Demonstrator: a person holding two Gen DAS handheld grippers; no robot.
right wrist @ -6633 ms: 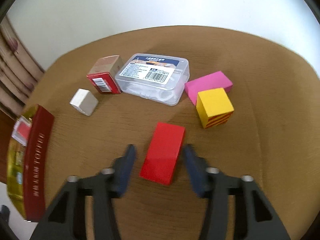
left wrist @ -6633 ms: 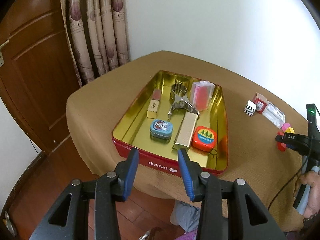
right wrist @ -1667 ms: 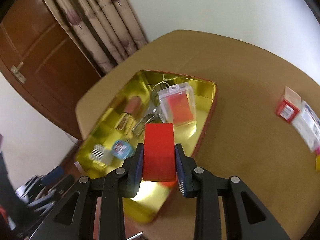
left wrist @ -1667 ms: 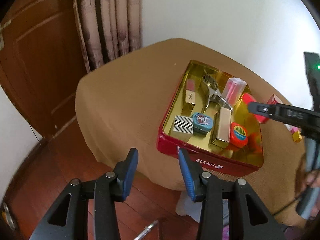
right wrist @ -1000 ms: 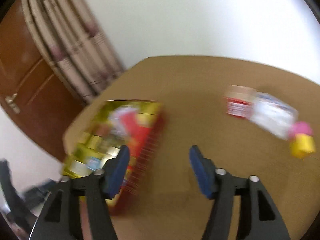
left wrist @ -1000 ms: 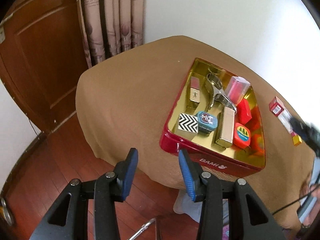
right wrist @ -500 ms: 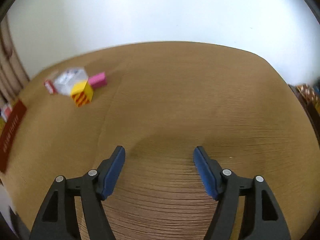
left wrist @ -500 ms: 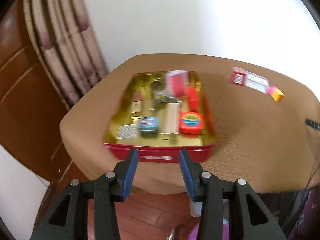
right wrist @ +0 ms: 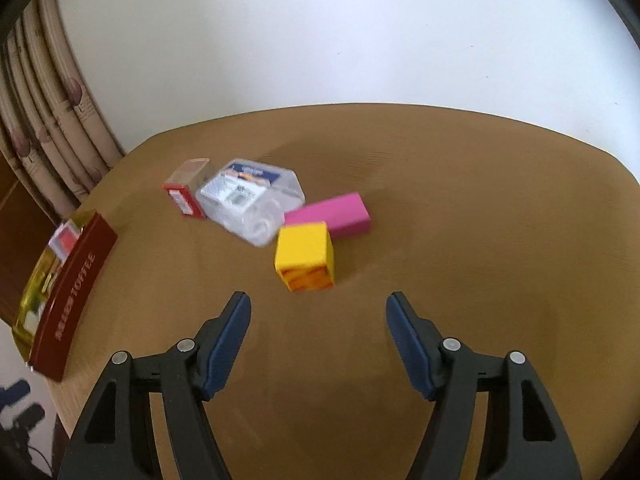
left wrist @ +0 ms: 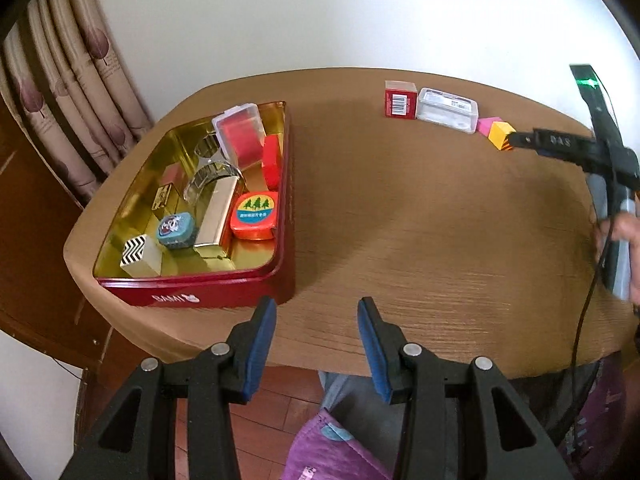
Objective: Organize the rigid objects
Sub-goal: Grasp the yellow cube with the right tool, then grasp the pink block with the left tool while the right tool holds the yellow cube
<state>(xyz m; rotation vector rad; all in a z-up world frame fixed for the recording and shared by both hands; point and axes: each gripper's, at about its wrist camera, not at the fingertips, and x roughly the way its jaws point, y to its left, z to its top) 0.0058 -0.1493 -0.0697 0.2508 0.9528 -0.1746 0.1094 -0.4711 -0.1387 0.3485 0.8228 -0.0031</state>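
Observation:
A red tin with a gold inside (left wrist: 200,298) stands at the table's left and holds several items. Among them are a red block (left wrist: 272,156), a clear case (left wrist: 240,136), an orange tape measure (left wrist: 254,210) and a zigzag cube (left wrist: 138,252). My left gripper (left wrist: 316,308) hangs open and empty over the table's front edge, right of the tin. My right gripper (right wrist: 318,300) is open, its jaws closing slightly with nothing between them. Just ahead of it sits a yellow cube (right wrist: 304,256), with a pink block (right wrist: 332,214) behind.
A clear plastic box (right wrist: 248,200) and a small red box (right wrist: 184,196) lie left of the pink block. The tin's side (right wrist: 76,280) shows at far left. Curtains and a wooden door stand behind the table. A hand (left wrist: 616,228) holds the right tool.
The red block left my right gripper and now lies in the tin. That gripper swung right and down toward the yellow cube. My left gripper swung right, from beside the tin to the table's front.

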